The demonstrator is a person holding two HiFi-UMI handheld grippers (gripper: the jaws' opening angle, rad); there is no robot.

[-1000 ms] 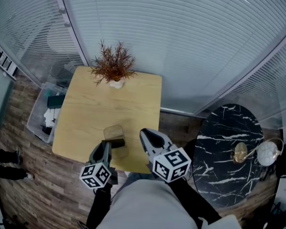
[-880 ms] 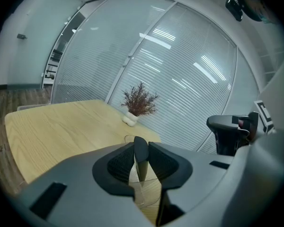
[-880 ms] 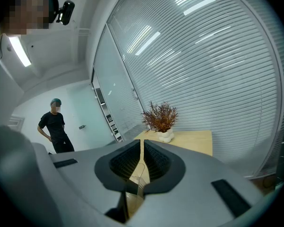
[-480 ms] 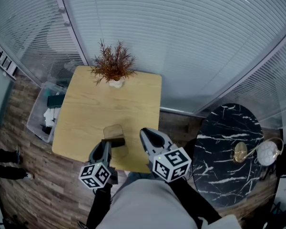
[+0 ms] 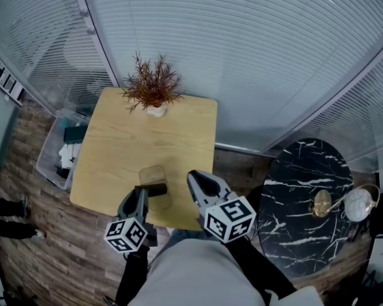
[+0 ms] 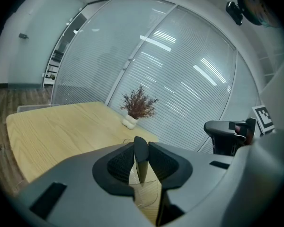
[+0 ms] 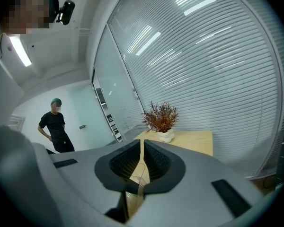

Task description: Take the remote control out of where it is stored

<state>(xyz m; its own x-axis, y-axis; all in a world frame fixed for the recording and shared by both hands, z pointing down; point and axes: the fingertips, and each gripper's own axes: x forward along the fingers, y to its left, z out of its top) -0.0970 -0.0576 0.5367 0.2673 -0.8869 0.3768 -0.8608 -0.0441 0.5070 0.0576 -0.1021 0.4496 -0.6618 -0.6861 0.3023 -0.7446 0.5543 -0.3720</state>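
**Head view:** the slim dark plastic remote control [image 5: 152,190] sat at the near rim of a clear plastic holder [image 5: 154,176] on the light wooden table [image 5: 115,152]. Whether it had cleared the holder could not be told. The left gripper [image 5: 140,196] met its end. The right gripper [image 5: 193,178] stood apart, apparently in reserve.

**Left gripper view:** the jaws were clamped on the remote's narrow end, judged a hold for drawing it out.

**Right gripper view:** the jaws were drawn together and held nothing.
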